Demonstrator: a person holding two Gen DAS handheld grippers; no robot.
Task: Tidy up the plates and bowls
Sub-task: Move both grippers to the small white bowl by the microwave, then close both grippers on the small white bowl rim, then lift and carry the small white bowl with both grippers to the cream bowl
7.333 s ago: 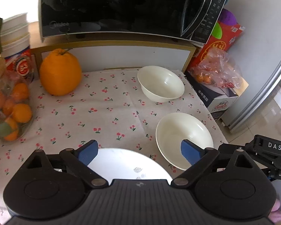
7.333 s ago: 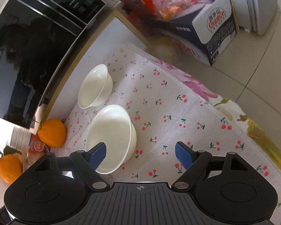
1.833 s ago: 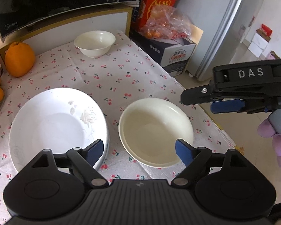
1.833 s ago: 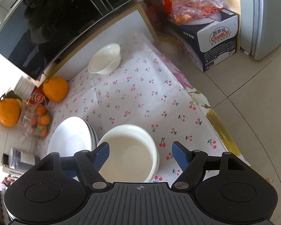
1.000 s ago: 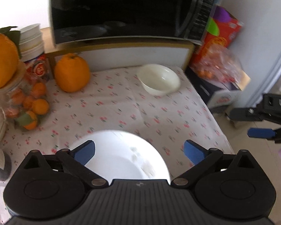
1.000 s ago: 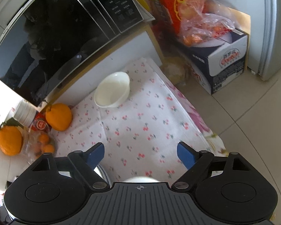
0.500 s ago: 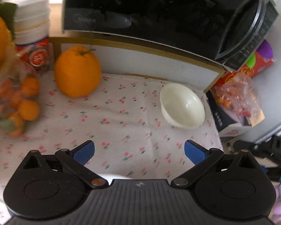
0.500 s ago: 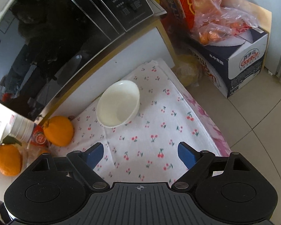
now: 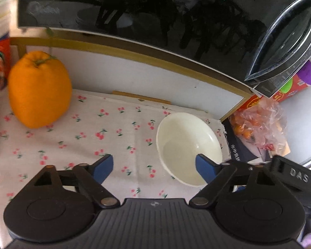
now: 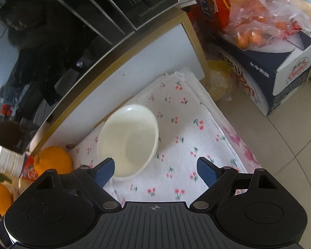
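Observation:
A small cream bowl (image 9: 186, 145) sits on the cherry-print cloth (image 9: 105, 137) near the table's far right corner, under the microwave shelf. My left gripper (image 9: 154, 167) hovers close above the cloth; its right blue pad overlaps the bowl's near rim, its jaws are closing, and only cloth and part of that rim lie between them. In the right wrist view the same bowl (image 10: 130, 139) lies just ahead of my right gripper (image 10: 156, 169), which is open, its left pad at the bowl's near edge. The right gripper's black body (image 9: 288, 174) shows beside the bowl.
A large orange fruit (image 9: 39, 89) stands at the back left of the cloth. The black microwave (image 9: 155, 20) overhangs the table. Right of the table, a cardboard box (image 10: 280, 68) carries a bag of small oranges (image 10: 261, 22), above the tiled floor (image 10: 290, 166).
Both grippers have moved forward and down toward the small bowl, which now looks much larger. The plates and the bigger bowl have dropped out of view. The left jaws have narrowed.

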